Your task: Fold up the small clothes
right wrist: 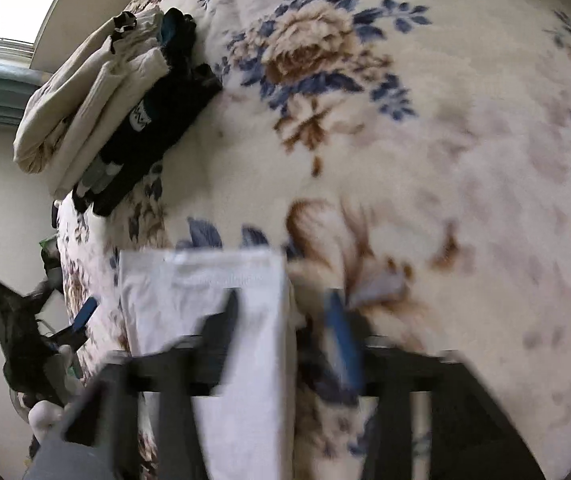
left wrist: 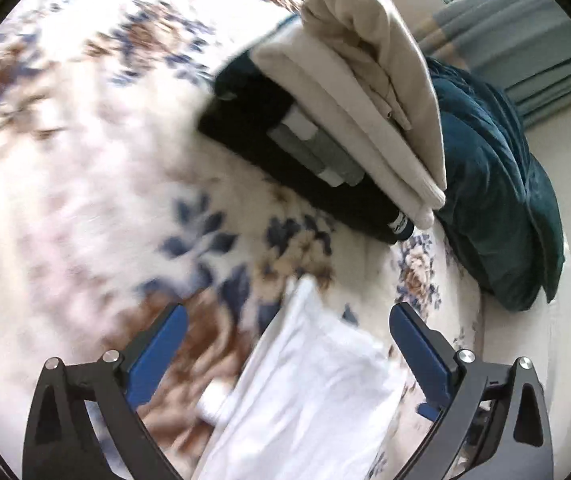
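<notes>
A small white garment [left wrist: 305, 392] lies folded on the floral blanket [left wrist: 85, 200]. My left gripper [left wrist: 287, 320] is open above it, its blue pads apart on either side, touching nothing. In the right wrist view the same white garment [right wrist: 201, 288] lies flat in a long folded strip. My right gripper [right wrist: 285, 312] is blurred by motion, its jaws partly apart over the garment's right edge; whether they hold cloth is unclear. The left gripper [right wrist: 81, 320] shows at the far left.
A stack of folded clothes [left wrist: 345, 120], beige on top of black and grey, sits on the blanket; it also shows in the right wrist view [right wrist: 117, 112]. A dark teal pillow [left wrist: 497, 192] lies behind it. The bed edge and wall are at left [right wrist: 5, 220].
</notes>
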A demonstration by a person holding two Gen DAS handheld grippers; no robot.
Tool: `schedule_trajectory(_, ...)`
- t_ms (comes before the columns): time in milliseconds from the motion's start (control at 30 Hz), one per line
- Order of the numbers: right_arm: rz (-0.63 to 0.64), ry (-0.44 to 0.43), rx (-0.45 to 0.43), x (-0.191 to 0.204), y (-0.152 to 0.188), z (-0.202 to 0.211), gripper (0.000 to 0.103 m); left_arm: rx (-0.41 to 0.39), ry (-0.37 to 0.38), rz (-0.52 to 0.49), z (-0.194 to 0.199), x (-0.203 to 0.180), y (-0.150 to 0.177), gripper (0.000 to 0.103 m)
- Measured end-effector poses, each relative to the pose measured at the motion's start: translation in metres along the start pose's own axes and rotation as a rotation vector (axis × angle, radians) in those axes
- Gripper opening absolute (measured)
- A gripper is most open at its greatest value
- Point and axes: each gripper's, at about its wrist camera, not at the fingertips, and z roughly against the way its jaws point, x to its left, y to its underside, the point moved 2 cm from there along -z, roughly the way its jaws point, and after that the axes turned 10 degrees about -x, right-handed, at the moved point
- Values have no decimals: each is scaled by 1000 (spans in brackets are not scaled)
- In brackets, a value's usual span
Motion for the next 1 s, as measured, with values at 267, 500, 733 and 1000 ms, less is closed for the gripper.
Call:
schedule_trajectory(267, -19, -11, 110, 1, 57, 45, 85, 27, -123, 238, 102, 52, 98, 103)
schedule_trajectory(500, 10, -58, 216, -8, 38, -24, 85, 134, -95, 468, 75, 63, 224, 103)
schedule_trajectory(733, 113, -154, 256, 5, -7, -86, 85, -25, -127, 635, 37, 65, 251, 102)
schedule_trajectory(1000, 120, -279, 288, 29, 8, -122, 15, -163, -175, 605, 60, 68, 237, 25)
